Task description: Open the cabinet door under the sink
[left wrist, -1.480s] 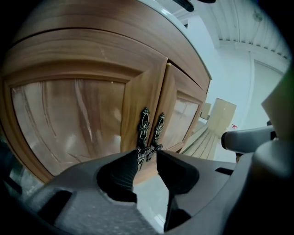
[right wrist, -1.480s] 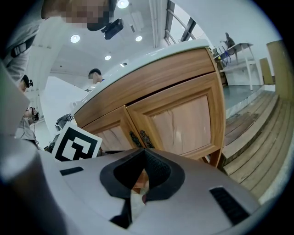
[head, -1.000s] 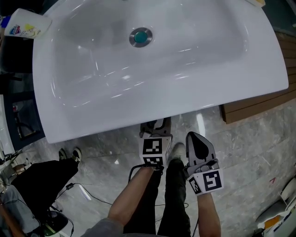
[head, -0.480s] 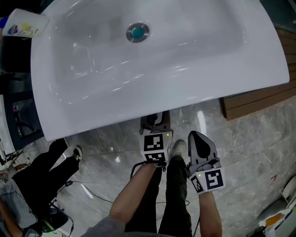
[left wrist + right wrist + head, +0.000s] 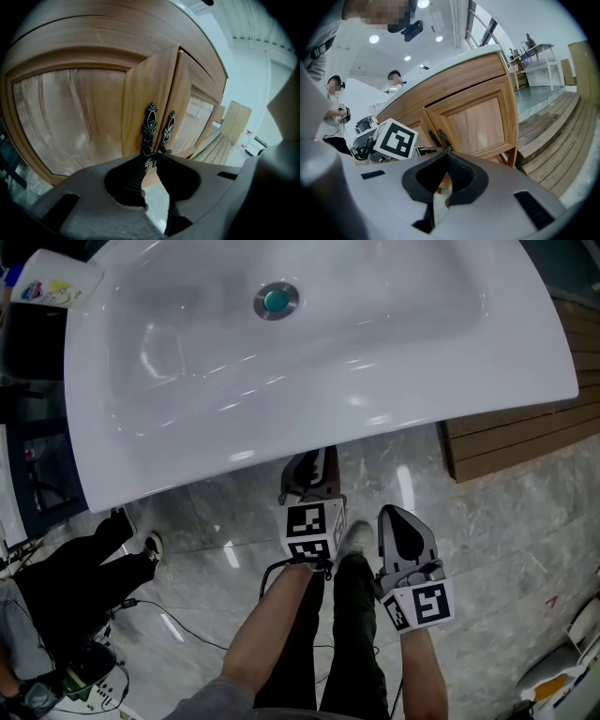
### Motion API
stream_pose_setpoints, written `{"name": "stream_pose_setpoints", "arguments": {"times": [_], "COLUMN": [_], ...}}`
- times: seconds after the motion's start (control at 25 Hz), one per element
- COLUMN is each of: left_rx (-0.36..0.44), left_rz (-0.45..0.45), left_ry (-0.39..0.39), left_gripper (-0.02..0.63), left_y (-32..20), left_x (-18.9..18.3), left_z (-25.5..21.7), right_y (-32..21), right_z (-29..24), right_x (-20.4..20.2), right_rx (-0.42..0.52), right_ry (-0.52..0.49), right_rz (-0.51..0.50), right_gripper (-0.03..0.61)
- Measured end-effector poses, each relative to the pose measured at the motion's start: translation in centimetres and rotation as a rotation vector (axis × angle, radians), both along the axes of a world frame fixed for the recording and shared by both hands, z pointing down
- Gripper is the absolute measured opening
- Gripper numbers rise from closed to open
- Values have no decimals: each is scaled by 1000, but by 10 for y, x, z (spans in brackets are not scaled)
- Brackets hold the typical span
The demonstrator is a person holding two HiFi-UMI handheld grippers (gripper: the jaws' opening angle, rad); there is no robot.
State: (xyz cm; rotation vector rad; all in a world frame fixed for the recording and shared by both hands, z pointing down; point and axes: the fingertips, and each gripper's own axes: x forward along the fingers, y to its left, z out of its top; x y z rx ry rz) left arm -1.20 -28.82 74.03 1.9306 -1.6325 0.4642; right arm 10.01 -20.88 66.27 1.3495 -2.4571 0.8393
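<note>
1. The left tool [image 5: 150, 158] is clamped on the lower end of the ornate handle [image 5: 150, 125], at frame centre.
2. The cabinet door [image 5: 140, 93], left of centre, is seen slightly ajar.
3. The right tool [image 5: 446, 153] is pressed shut, empty.

Head view: sink [image 5: 187, 474] overhangs, hides the cabinet doors [image 5: 79, 122] entirely; basin cut by top edge. Left claw [image 5: 312, 463] tips tucked beneath the rim. Left gripper view: left door handle [image 5: 150, 126] lower end buried between claw tips, apparently pinched.
</note>
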Motion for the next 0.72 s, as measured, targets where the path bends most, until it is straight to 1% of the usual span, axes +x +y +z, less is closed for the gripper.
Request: {"name": "stream_pose_setpoints", "arguments": {"times": [0.16, 0.28, 0.48, 0.72], "left_rx": [4, 9, 9, 12], "left_rz": [-22, -29, -11, -6], "left_ry": [25, 19, -4, 18], "left_gripper": [81, 81, 81, 82], "left_y": [0, 2, 18, 35], "left_x": [1, 0, 4, 6], "left_z": [-1, -1, -1, -3], "right_y": [3, 6, 11, 20], "right_z": [-3, -4, -8, -14], "right_x": [4, 5, 8, 7], "right_rx": [6, 10, 16, 28], "right_ry": [1, 4, 5, -7], "right_rz": [-10, -25, -59, -102], "right_gripper": [9, 9, 9, 9]}}
